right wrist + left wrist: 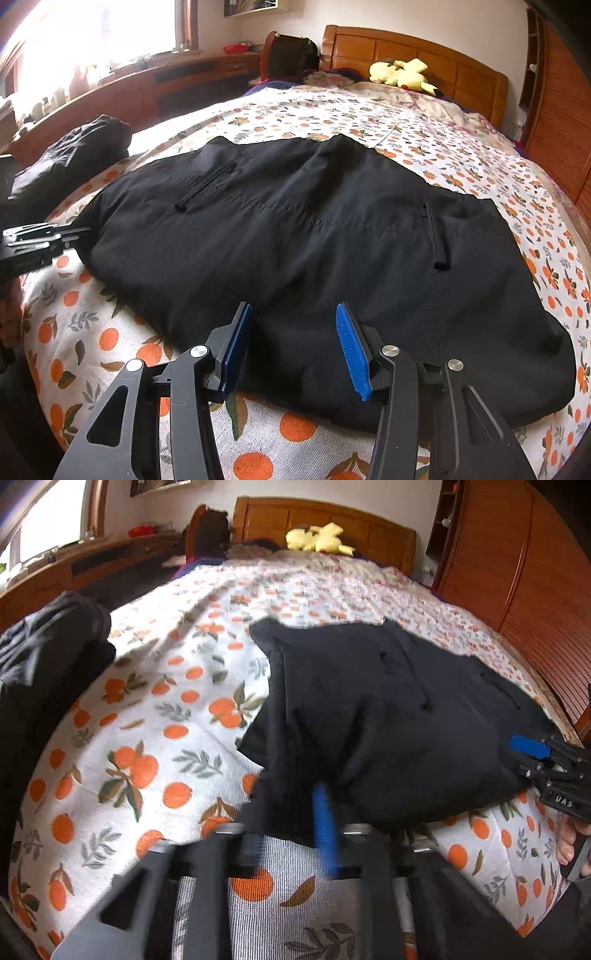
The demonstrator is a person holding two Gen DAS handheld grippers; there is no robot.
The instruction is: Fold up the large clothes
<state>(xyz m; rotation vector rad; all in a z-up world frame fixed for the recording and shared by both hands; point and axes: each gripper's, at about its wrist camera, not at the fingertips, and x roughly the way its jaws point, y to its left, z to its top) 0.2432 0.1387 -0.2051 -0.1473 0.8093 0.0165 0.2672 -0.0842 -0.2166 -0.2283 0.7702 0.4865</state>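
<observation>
The black garment (314, 240) is spread flat on the bed (110, 339), pockets up, so that its edges can be reached. The right gripper (295, 347) is held released over the near hem (fingers apart, nothing between). The left gripper (295, 823) appears clenched on the left edge, though blurred. Only "DAS" is readable, on the right gripper's body.

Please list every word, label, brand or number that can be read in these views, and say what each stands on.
"DAS", roughly, blurred: raised letters on the black body of the right gripper, in the left wrist view.
Nothing readable on the black zip-pocketed garment, the orange-print bedspread, or the yellow plush toy.
The framed wall picture is too small and cropped to read.
</observation>
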